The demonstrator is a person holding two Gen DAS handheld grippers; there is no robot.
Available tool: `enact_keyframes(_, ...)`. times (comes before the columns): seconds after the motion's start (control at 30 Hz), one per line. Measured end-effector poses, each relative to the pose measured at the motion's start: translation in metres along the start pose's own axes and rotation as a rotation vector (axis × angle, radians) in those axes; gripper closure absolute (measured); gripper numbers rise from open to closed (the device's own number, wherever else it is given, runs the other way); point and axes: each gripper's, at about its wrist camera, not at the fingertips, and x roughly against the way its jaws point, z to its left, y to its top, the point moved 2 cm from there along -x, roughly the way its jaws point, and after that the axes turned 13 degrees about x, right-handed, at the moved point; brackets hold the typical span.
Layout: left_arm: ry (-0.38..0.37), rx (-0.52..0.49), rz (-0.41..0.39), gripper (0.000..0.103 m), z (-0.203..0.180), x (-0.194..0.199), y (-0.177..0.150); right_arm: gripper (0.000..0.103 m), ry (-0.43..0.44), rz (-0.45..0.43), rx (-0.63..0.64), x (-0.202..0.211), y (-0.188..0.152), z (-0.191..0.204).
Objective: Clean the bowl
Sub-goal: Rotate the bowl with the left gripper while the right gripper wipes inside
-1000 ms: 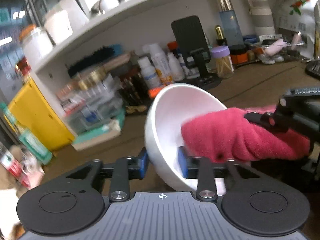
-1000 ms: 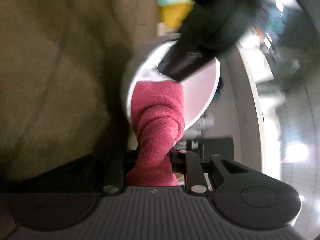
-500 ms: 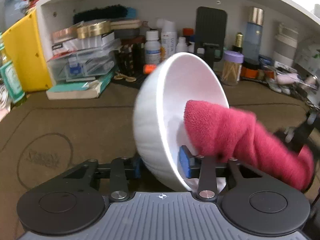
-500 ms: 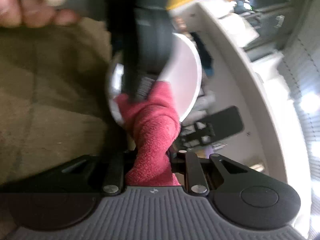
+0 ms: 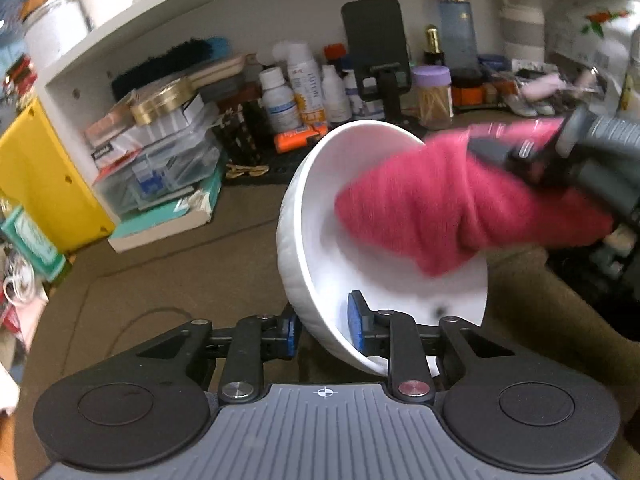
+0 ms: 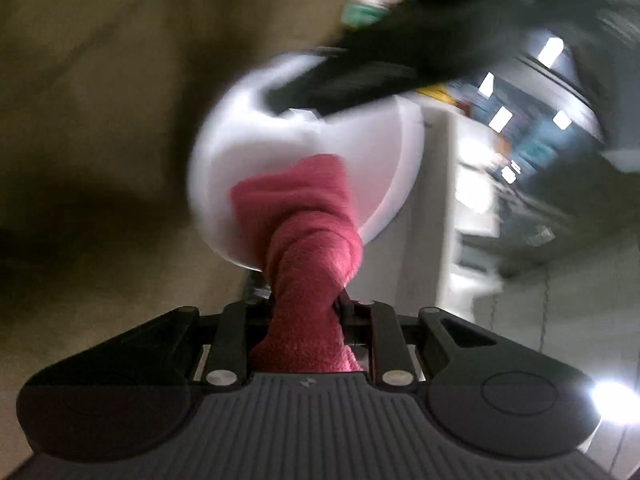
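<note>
My left gripper [image 5: 326, 326] is shut on the near rim of a white bowl [image 5: 316, 216], one blue pad inside and one outside, holding it tilted with its opening to the right, above the table. My right gripper [image 6: 306, 312] is shut on a twisted pink-red cloth [image 6: 308, 248]. The cloth's free end presses inside the bowl [image 6: 280, 136]. In the left wrist view the cloth [image 5: 440, 204] comes in from the right, with the right gripper [image 5: 532, 156] behind it, blurred.
A brown mat [image 5: 160, 276] covers the table. Under a white shelf [image 5: 168, 12] at the back stand bottles [image 5: 304, 88], a black phone stand [image 5: 376, 52], clear plastic boxes [image 5: 160, 160] and a yellow box [image 5: 36, 184]. The right wrist view is motion-blurred.
The cloth has swept around inside the bowl and now sits higher in it. The left gripper has turned, so the bowl and the shelf background shifted in view.
</note>
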Motion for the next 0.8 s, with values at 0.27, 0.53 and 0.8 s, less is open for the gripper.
enact_keyframes(0.27, 0.022, -0.051, -0.032, 0.074, 0.001, -0.004, 0.013, 0.081, 0.245, -0.098, -0.381, 0.011, 0.005, -0.024)
enact_keyframes(0.53, 0.033, 0.234, -0.064, 0.035, -0.003, -0.027, -0.002, 0.081, 0.326, -0.084, -0.604, 0.020, -0.001, -0.035)
enact_keyframes(0.8, -0.029, 0.186, -0.068, 0.073, 0.003, -0.019, 0.000, 0.081, 0.485, -0.150, -1.069, 0.034, -0.044, -0.064)
